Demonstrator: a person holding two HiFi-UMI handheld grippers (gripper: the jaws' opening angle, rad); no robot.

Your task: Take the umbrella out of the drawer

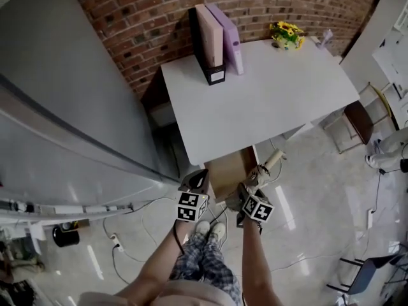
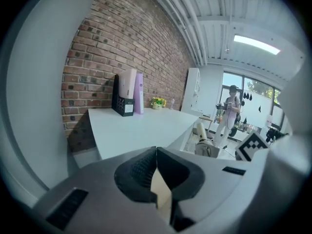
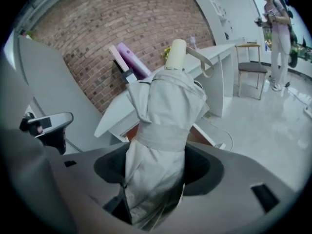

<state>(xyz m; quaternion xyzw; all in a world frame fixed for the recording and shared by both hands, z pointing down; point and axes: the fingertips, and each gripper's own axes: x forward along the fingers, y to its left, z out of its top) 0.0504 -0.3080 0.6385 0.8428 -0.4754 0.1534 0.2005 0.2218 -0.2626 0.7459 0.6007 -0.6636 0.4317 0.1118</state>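
Your right hand-held gripper (image 3: 158,168) pinches the folded umbrella (image 3: 163,111): pale crumpled fabric cinched by a flat strap, topped by a smooth cream cylindrical handle with a loop. It is out of the brown drawer (image 1: 227,168), just beside it, by the smooth white worktop (image 1: 268,101). Your left hand-held gripper (image 2: 156,155) has its ribbed black jaws pressed together, empty.

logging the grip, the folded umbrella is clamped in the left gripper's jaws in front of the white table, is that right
Not the left. The right gripper view shows the folded umbrella clamped between the jaws of the right gripper, in front of the white table. The left gripper has its jaws together on nothing.
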